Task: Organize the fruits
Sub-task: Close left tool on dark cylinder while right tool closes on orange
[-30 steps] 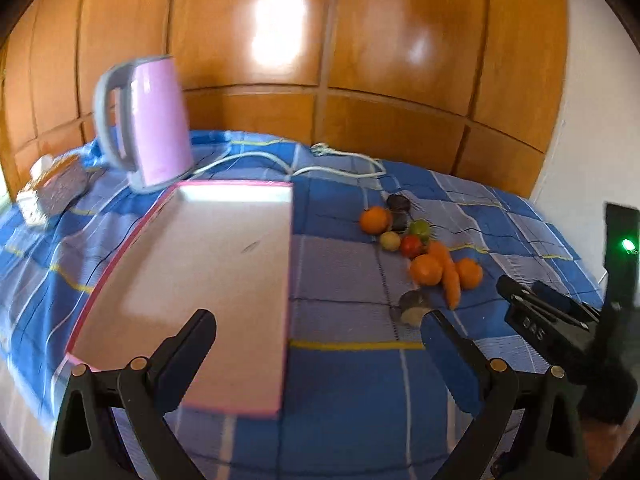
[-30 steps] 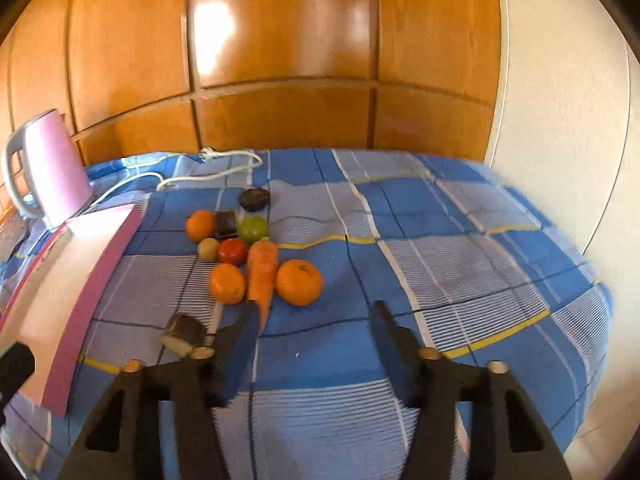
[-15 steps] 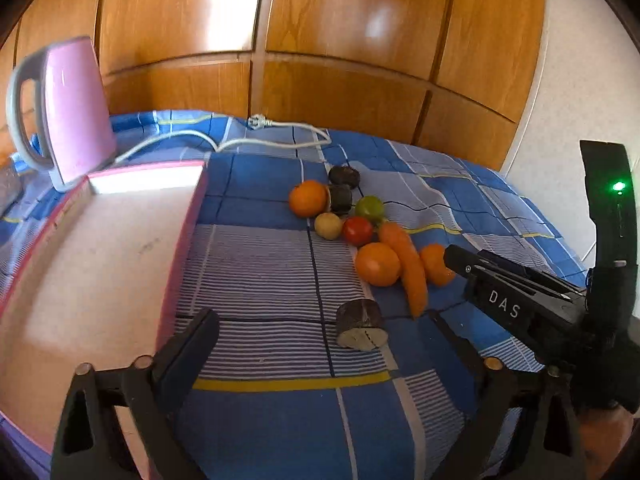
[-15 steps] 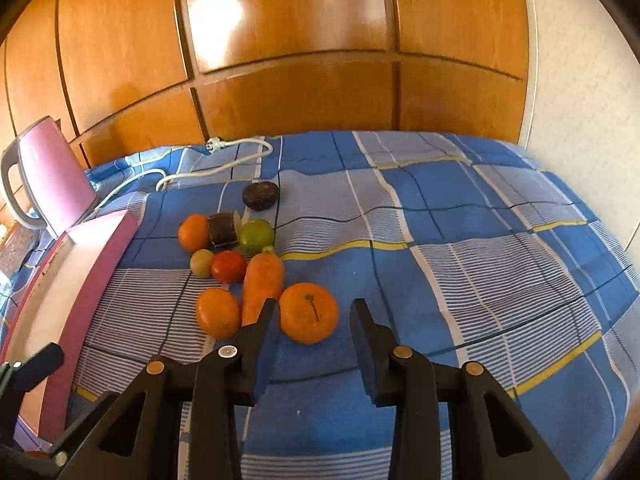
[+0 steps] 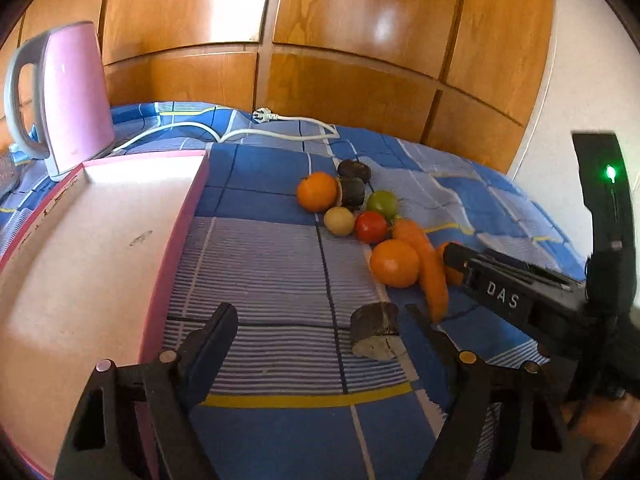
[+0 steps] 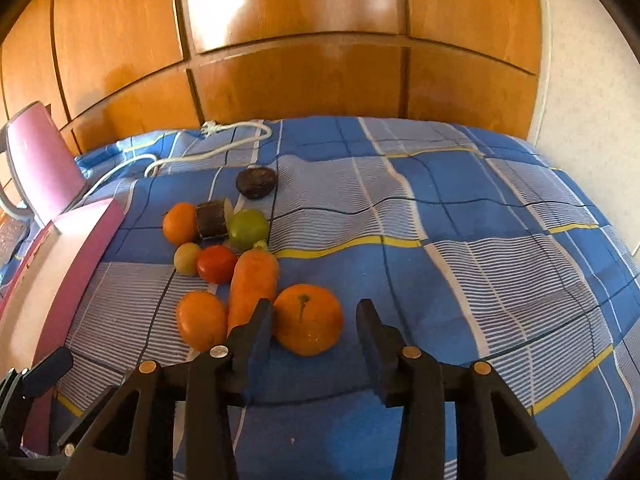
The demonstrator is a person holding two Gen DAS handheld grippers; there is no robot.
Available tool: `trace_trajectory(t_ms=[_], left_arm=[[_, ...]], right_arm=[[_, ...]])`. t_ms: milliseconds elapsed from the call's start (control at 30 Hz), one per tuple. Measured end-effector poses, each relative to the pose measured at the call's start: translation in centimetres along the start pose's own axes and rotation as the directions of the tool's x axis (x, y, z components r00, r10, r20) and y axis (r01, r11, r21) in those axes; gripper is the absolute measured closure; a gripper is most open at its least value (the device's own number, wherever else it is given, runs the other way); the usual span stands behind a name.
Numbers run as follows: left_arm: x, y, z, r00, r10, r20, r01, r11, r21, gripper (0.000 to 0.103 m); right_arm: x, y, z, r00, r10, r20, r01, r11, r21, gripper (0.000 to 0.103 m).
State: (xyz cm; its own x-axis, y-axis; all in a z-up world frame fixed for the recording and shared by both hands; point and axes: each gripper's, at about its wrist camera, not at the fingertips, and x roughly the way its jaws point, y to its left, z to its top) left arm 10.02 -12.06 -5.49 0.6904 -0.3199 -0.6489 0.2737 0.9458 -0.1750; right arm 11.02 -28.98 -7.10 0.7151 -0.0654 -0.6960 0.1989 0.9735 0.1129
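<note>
Right gripper (image 6: 314,326) wide open and empty, straddling the nearest orange (image 6: 309,319), which sits just ahead of the fingertips, between them — lined up, by the look of it, for a straight push forward and a squeeze. Left finger (image 6: 256,328) almost brushing the carrot (image 6: 253,286) lying tight against that orange, so little room on that side; a nudge of the carrot looks likely on closing. Second orange (image 6: 201,325) just left beyond the carrot, then red tomato (image 6: 216,264), green fruit (image 6: 248,229) and third orange (image 6: 179,223) bunched farther ahead, clear of the fingers. Left gripper (image 5: 322,322) also spread open, holding nothing, hanging back with a dark cut piece (image 5: 376,335) just inside its right finger, seemingly waiting its turn. Pink tray (image 5: 176,248) off to the left of both tools, floor bare — presumably the drop-off, kept near the pile. Nothing organized yet; first pick only about to start.
</note>
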Motion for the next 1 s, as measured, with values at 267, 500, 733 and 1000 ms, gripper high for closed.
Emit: trace_trajectory(t_ms=[267,500,733,1000], left_arm=[[1.2,-1.3,0.1,1.000,-0.015,-0.025,0.017,0.998,0.068,0.029],[2.3,-1.4,-0.4,0.992,-0.106,-0.072,0.112,0.991,0.071,0.051],[2.9,-2.2,-0.4,0.986,-0.132,-0.098,0.140,0.986,0.088,0.057],[2.9,-1.8,-0.5,0.984,-0.151,-0.093,0.159,0.983,0.095,0.070]], right_arm=[[0.7,-0.8,0.0,1.000,0.001,-0.019,0.000,0.999,0.043,0.057],[1.3,-1.2,-0.2,0.997,0.069,-0.030,-0.066,0.995,0.077,0.057],[2.4,-1.2,-0.2,0.997,0.057,-0.052,-0.052,0.995,0.085,0.058],[2.5,-1.3,-0.2,0.998,0.034,-0.059,-0.030,0.997,0.074,0.063]])
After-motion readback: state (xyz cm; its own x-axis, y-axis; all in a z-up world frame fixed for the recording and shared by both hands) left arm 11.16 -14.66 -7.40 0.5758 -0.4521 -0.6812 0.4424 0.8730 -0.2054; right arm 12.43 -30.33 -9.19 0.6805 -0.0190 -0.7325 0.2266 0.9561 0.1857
